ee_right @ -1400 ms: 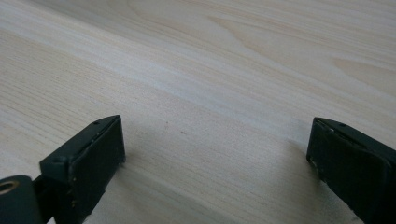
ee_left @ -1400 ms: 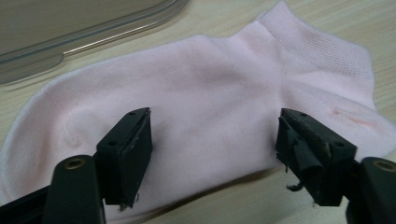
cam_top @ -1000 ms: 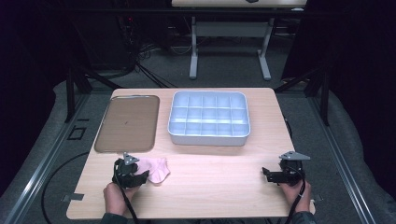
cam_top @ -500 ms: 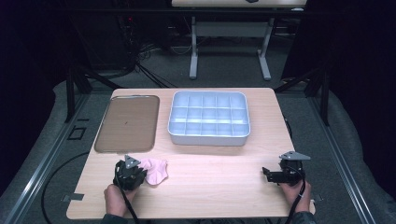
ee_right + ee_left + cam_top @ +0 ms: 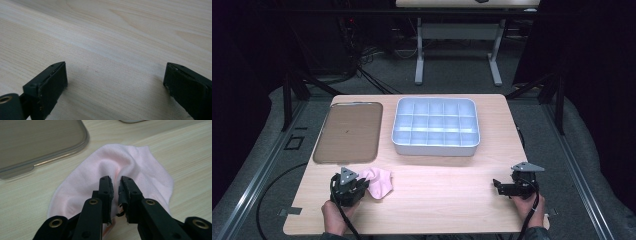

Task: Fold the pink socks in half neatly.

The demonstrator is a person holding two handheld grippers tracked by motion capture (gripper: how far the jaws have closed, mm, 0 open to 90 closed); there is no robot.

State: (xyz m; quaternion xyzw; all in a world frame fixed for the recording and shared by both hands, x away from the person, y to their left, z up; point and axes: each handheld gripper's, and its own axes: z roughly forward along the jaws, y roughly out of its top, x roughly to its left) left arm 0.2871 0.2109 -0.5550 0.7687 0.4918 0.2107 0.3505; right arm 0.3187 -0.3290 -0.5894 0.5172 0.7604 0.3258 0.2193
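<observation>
At the near edge of the table (image 5: 452,175), the left gripper (image 5: 117,182), its jaws just closed, pinches a fold of the pink cloth (image 5: 130,167) just before the brown tray (image 5: 348,131), while the right gripper (image 5: 115,75) rests wide apart, with the white compartment box (image 5: 435,126) beyond.

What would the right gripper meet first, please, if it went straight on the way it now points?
Probably nothing close: the right gripper points left over bare table, toward the pink cloth far across, though depth is unclear.
</observation>
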